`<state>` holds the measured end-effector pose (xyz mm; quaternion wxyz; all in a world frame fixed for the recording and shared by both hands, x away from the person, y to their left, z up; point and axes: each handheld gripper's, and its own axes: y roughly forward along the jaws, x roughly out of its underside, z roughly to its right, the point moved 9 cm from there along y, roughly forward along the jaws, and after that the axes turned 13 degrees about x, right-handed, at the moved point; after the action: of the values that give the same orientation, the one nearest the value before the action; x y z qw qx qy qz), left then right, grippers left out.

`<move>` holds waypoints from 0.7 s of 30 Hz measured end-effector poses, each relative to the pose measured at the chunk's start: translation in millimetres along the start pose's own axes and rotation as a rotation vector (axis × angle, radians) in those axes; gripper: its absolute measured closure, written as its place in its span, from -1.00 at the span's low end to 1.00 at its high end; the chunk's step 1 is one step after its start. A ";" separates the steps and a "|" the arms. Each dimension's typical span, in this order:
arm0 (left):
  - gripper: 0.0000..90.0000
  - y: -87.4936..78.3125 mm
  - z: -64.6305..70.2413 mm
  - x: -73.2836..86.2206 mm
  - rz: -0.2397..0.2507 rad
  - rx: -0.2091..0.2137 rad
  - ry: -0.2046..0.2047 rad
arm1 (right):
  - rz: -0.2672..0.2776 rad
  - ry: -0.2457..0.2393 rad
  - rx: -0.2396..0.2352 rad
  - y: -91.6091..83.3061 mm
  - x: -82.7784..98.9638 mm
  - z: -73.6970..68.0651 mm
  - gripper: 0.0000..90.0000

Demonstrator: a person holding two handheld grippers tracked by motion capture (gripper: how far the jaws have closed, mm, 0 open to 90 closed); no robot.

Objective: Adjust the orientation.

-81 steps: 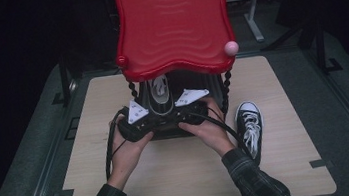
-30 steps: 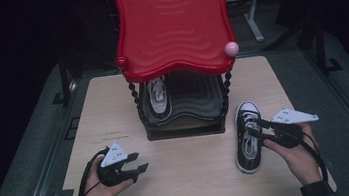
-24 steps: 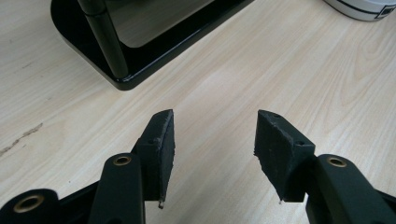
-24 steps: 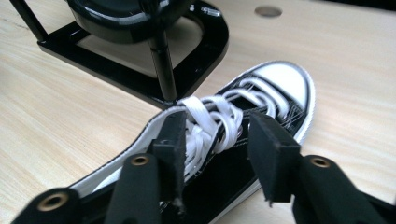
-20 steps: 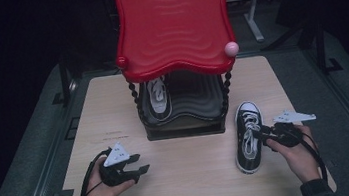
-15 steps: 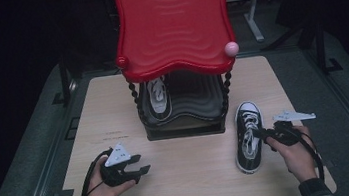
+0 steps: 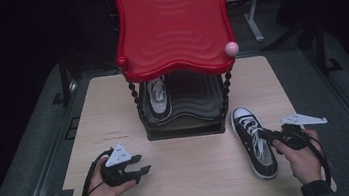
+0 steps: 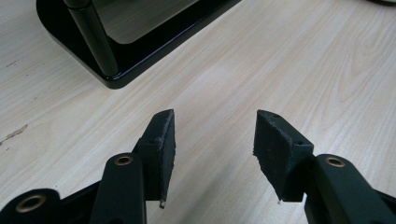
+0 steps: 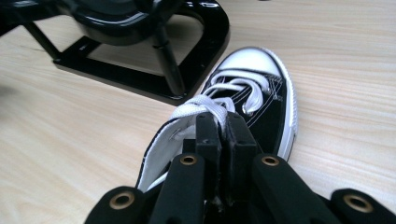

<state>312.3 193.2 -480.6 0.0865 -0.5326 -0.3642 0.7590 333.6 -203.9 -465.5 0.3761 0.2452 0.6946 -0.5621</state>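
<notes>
Right gripper pinching the loose sneaker by its collar, rack just ahead

The sneaker (image 7: 254,141) lies on the table (image 7: 198,185) at the rack's (image 7: 184,127) right front corner, toe pointing away from the person. The right gripper (image 7: 270,136) has just clamped shut on the tongue and collar (laces bunched at the pads), so it's clearly the nearer one. The left gripper (image 7: 143,165) sits half open, empty, well apart.

No legible text, brand, number or sign was found on any item. A faint dark mark lies printed on the surface (image 7: 116,133) left of the stand (image 7: 184,127), too small to read. The shoe (image 9: 261,100) beside the stand bears no readable label on its visible toe, laces or side.
</notes>
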 end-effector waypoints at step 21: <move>0.07 3.5 3.0 -1.8 0.000 0.013 0.009 | 0.042 -0.063 -0.134 -45.3 14.2 -49.6 0.90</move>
<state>311.3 188.3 -481.0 0.0918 -0.5355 -0.3591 0.7589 278.3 -168.4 -445.6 0.4251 0.2160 0.7132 -0.5138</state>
